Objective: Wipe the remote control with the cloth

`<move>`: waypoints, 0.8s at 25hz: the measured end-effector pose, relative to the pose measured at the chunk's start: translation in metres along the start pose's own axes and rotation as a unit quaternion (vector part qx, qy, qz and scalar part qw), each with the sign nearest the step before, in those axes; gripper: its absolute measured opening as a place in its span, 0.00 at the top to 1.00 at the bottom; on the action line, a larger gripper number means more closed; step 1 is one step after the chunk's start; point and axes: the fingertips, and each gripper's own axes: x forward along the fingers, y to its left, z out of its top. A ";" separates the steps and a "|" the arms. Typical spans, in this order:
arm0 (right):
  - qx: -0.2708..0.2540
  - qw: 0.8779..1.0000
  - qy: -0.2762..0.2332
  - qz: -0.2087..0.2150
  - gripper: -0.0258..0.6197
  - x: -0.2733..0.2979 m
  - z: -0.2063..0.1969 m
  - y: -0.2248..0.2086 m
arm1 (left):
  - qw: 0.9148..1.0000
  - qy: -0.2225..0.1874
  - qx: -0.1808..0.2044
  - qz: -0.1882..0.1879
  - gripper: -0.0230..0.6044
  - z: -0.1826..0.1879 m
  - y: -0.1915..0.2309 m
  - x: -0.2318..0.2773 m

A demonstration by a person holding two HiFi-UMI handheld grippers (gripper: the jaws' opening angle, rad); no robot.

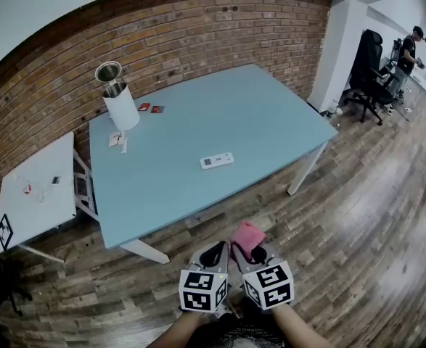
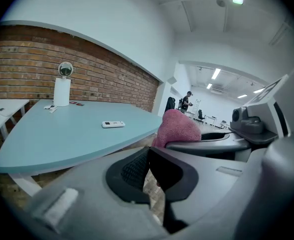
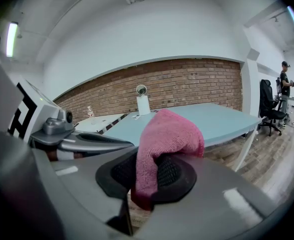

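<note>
Toward twelve o'clock from the two grippers, and well apart from both, the remote control (image 1: 217,161) is seen lying flat on the blue worktop (image 1: 271,118), closer to the near edge than to the brick wall. Its long axis is laid almost from nine to three, with the right end tipped slightly away.

Both grippers are held side by side low over the wooden floor (image 1: 343,216), short of the worktop's edge. The left gripper (image 1: 214,254) is placed almost straight below the remote control in the head view, so the remote control is met at twelve o'clock from it. Its fingers are brought together, and nothing is caught between them. The right gripper (image 1: 257,255) is set just beside it at three o'clock, and from there the remote control is found nearer eleven. Its fingers are clamped on the pink cloth (image 1: 246,236), which is bunched and stands up past the tips.

Neither gripper is judged clearly nearer, the gap to the remote control being much the same for each. Since the cloth is carried on the right, a reach forward and a little to the left is judged to be called for. Strokes along the remote control's length would then be made from side to side. The empty left gripper is well lined up for steadying it.
</note>
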 end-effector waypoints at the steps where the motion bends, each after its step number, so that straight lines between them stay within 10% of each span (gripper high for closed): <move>1: -0.001 1.000 0.000 0.001 0.87 0.004 0.001 -0.001 | 1.000 0.002 0.003 -0.001 0.96 0.001 0.002 0.003; 20: 0.007 0.998 -0.003 0.058 0.87 0.088 0.045 -0.104 | 0.999 0.009 0.010 0.041 0.96 0.048 0.031 0.126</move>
